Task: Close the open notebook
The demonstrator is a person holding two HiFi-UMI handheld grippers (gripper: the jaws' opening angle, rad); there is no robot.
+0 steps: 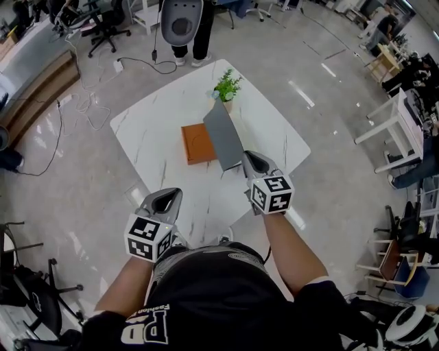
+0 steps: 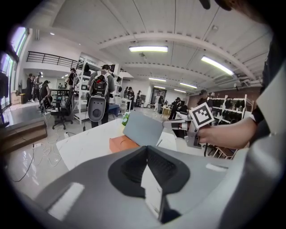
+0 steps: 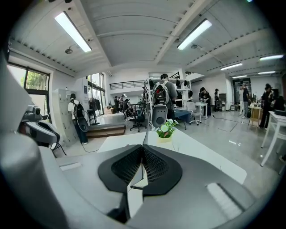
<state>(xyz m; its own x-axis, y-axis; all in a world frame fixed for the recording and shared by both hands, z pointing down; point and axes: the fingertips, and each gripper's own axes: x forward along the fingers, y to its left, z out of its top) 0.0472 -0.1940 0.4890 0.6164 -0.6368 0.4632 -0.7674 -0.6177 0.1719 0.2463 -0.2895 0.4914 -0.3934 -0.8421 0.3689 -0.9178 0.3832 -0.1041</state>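
Observation:
An orange notebook (image 1: 197,142) lies in the middle of the white marble table (image 1: 151,123). Its grey cover (image 1: 223,134) stands raised at a steep angle. My right gripper (image 1: 245,156) is shut on the cover's near edge; in the right gripper view the cover (image 3: 145,129) shows edge-on as a thin line rising from the jaws (image 3: 143,147). My left gripper (image 1: 168,195) hovers at the table's near left edge, shut and holding nothing. The left gripper view shows the tilted cover (image 2: 142,129), the orange page side (image 2: 123,144) and the right gripper (image 2: 167,125) holding it.
A small potted plant (image 1: 226,88) stands just beyond the notebook. A person with a grey machine (image 1: 182,20) stands at the table's far side. Cables (image 1: 82,103) trail over the floor to the left, and white desks (image 1: 405,123) stand to the right.

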